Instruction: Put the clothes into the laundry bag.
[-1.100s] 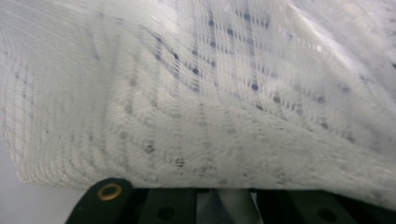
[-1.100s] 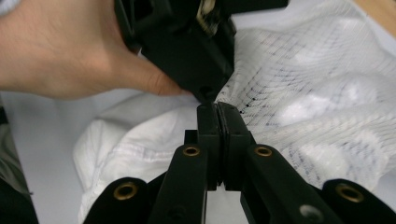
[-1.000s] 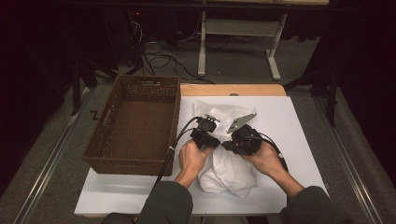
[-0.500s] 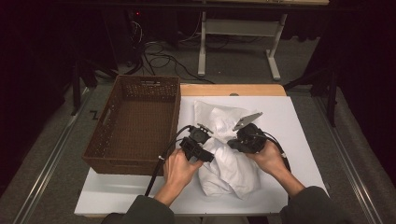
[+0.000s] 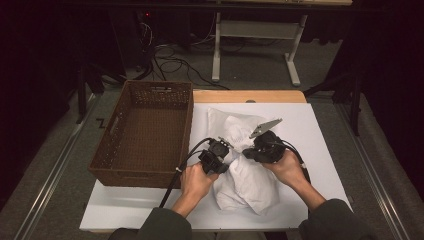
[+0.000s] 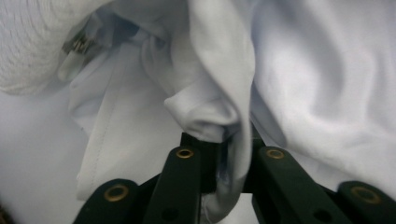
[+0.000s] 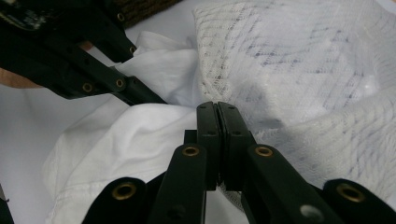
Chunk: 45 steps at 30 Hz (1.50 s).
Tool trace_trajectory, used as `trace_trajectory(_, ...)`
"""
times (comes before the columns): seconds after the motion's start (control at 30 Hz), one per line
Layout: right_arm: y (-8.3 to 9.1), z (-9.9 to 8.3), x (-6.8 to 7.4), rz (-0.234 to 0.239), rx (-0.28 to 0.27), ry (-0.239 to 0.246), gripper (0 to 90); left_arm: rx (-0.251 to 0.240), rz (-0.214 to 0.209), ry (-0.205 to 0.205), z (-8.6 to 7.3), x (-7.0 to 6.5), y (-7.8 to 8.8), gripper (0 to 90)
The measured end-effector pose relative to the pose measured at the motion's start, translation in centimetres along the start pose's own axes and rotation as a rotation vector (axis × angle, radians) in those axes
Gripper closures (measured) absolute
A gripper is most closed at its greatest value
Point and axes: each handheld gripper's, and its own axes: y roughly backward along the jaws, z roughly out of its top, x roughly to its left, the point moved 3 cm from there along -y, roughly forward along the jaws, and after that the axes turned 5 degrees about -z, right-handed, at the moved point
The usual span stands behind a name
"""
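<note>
- I see a white cloth lying in a crumpled heap on the white table, just right of the brown basket; a white mesh bag lies at its far end and touches it
- My left gripper sits at the left side of the cloth; its jaws have just been closing, and in the left gripper view a fold of the cloth is pinched between them; so it has hold of the cloth
- My right gripper sits at the right side, near the left one; in the right gripper view its jaws are pressed tight together; the mesh bag lies just past the tips and a bit of mesh shows under them; I cannot tell if any cloth or mesh is caught in the jaws
- The cloth bulges up between the two grippers; the left gripper shows at the top left of the right gripper view, with its tips in the cloth
- The basket stands on the left part of the table; its right wall is close to my left hand
- My right hand holds its gripper over the right edge of the cloth
</note>
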Motion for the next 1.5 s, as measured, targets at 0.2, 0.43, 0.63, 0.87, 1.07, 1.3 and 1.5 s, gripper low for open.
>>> trace_trajectory(0.2, 1.6, 1.2, 0.3, -0.002, -0.063, 0.015, 89.6, -0.09, -0.045, -0.035, 1.5, -1.4, 1.7, 85.5)
trace_trajectory(0.43, 3.3, 1.6, 1.8, 0.024, -0.109, 0.057, 89.8, -0.116, -0.06, 0.021, 3.7, -1.4, 0.8, 85.8)
trace_trajectory(0.63, 1.7, -0.1, 1.3, -0.001, -0.047, 0.043, 89.7, -0.126, -0.003, 0.095, 4.6, 1.0, -2.0, 79.9)
trace_trajectory(0.87, -0.2, -1.7, -0.1, -0.03, 0.013, 0.017, 89.4, -0.092, 0.128, 0.018, 3.4, 0.1, 0.8, 44.7)
trace_trajectory(1.07, -0.5, -1.6, -0.5, -0.044, 0.027, -0.005, 89.4, -0.029, 0.187, 0.028, 2.2, 0.2, 2.0, 33.5)
trace_trajectory(1.3, -0.5, -1.7, -1.0, -0.04, 0.019, -0.023, 89.4, 0.074, 0.188, 0.112, 1.6, 2.2, -1.5, 28.9)
trace_trajectory(1.5, -0.6, -1.8, -1.4, -0.039, 0.031, -0.051, 89.5, 0.098, 0.186, 0.115, 1.6, 2.7, -2.3, 30.9)
